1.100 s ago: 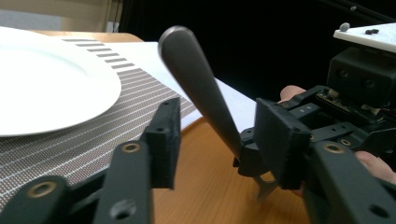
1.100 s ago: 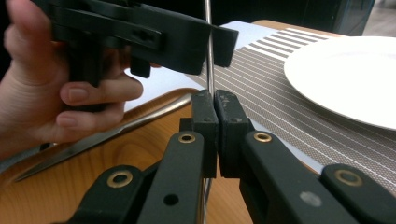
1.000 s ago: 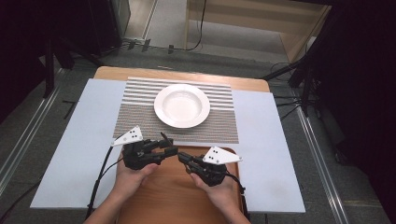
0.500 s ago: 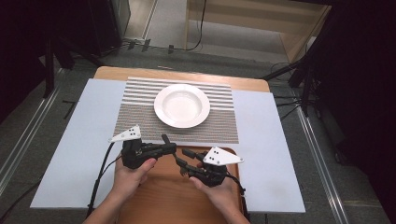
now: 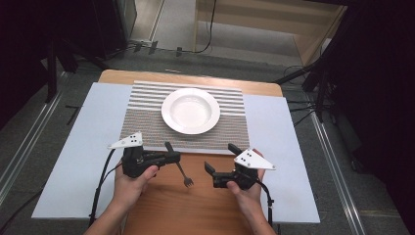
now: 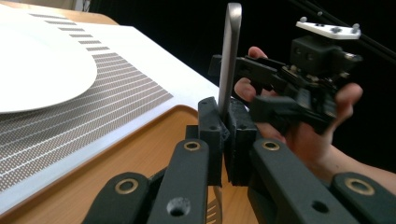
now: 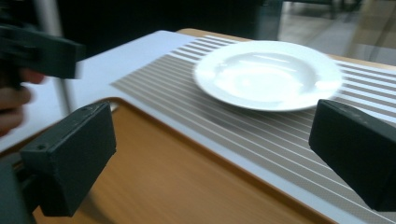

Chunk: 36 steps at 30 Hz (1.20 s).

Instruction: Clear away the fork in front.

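Observation:
A metal fork [image 5: 182, 172] hangs tines-down over the wooden table [image 5: 195, 210], with my left gripper [image 5: 171, 156] shut on its handle. In the left gripper view the handle [image 6: 230, 56] stands upright, pinched between the pads of the left gripper [image 6: 224, 121]. My right gripper [image 5: 219, 156] sits a little to the right of the fork; its jaws have just been opening and hold nothing. In the right gripper view the right gripper [image 7: 215, 158] stands wide, and its pads [image 7: 70, 158] frame bare wood.
A white plate [image 5: 190, 110] rests on a striped placemat [image 5: 147, 112] beyond both grippers, also seen as the plate [image 7: 268, 74]. A pale sheet [image 5: 83, 147] covers the table on both sides. Dark floor and cables surround the table.
The two grippers were close together at the table's front middle. The right gripper has opened wide and drawn away to the right. The fork stays with the left gripper.

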{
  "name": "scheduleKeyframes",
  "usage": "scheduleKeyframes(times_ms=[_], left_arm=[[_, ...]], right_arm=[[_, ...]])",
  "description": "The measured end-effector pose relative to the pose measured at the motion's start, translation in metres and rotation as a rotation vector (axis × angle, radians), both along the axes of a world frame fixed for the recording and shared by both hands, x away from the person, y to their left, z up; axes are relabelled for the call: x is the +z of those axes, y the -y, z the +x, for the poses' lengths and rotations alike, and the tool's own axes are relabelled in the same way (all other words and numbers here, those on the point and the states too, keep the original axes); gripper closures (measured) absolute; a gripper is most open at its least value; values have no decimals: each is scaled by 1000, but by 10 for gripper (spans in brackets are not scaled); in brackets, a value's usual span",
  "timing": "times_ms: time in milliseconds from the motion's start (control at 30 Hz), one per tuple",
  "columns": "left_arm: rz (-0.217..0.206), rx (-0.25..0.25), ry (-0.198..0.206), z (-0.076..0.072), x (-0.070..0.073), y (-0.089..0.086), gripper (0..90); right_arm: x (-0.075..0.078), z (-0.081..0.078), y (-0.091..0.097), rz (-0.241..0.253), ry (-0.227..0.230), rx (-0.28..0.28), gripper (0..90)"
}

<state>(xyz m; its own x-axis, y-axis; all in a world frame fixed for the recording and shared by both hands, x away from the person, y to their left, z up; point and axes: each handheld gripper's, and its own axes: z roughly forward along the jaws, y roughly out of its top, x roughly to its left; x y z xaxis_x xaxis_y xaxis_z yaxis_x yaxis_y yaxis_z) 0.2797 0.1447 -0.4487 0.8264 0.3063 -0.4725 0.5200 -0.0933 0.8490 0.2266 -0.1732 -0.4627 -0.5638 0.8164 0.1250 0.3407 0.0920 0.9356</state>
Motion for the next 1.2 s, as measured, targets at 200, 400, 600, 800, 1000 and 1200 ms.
scheduleKeyframes(times_ms=[200,400,600,800,1000,1200], left_arm=[[2,-23,-16,-2,1,-5,847],[13,-20,-18,-5,2,-11,847],[18,-13,-31,-6,3,-21,847],[19,-6,-42,-9,3,-30,847],[31,-4,-67,-13,1,-38,847],[19,-6,-91,-15,0,-46,847]], right_arm=[[-7,0,26,4,12,-70,0],[-10,-2,46,-8,30,-122,0],[-15,-7,66,-4,49,-161,0],[-19,-11,86,-6,46,-198,0],[-24,-20,106,-13,44,-237,0],[-26,-27,125,-14,43,-283,0]])
